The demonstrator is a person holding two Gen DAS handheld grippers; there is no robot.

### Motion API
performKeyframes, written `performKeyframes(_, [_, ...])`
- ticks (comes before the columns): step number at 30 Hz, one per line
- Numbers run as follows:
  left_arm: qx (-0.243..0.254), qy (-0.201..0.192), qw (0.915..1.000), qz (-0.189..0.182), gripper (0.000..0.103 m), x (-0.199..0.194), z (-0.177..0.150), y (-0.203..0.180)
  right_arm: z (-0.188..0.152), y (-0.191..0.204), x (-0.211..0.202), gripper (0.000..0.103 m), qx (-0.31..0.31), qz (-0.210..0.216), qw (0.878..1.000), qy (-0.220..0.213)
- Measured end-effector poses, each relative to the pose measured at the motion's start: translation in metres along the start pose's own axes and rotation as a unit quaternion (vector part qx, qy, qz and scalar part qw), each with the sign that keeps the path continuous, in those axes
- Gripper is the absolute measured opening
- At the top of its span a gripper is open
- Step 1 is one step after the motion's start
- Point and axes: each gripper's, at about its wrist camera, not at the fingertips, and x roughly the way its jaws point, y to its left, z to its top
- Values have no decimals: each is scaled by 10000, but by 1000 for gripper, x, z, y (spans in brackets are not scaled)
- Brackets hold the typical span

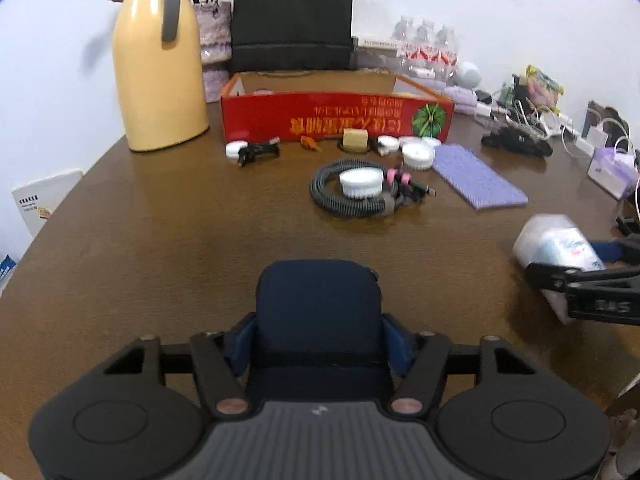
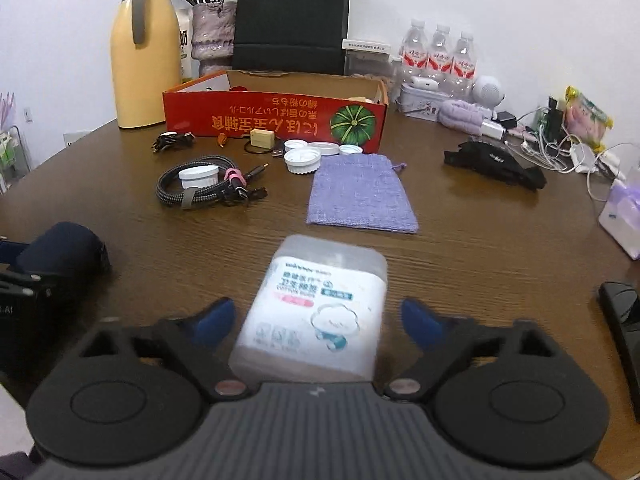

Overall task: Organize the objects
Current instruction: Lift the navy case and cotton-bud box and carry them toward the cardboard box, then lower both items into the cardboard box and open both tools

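A navy zip case (image 1: 318, 312) lies flat at 6 o'clock on the tabletop (image 1: 160, 232). A clear plastic box (image 2: 316, 312) with a white printed label lies at 3 o'clock of it.

Setting: my home or small-office desk. Brown wooden table (image 2: 480, 248) against white wall; yellow thermos jug (image 2: 142, 52) and bottled water (image 2: 440, 56) along far edge, charger cables (image 2: 560, 148) at right.

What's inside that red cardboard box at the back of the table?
Little shows over the red box's front wall: bare cardboard inner walls, a small red thing at the left and something pale at the right. The wall hides the floor and anything lower.
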Motion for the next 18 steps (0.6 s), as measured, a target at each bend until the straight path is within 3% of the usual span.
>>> performKeyframes(5, [-196,-577,9978,-246,61,-15,38,13,21,-7,-6,66,310,363,9981,-392])
performKeyframes(8, [-304,-835,9944,-564,61,-5,91,26,59,-21,1,66,491,833,9935,-604])
performKeyframes(11, [-174,-1024,9922,-692,61,18,159,31,114,-31,15,66,391,961,9897,-989])
performKeyframes(14, [-208,-965,9925,-715,61,61,231,33,184,-39,56,66,181,968,9881,-1181])
performKeyframes(18, [-510,-486,9965,-441,61,153,304,38,264,-50,144,66,440,986,9910,-789])
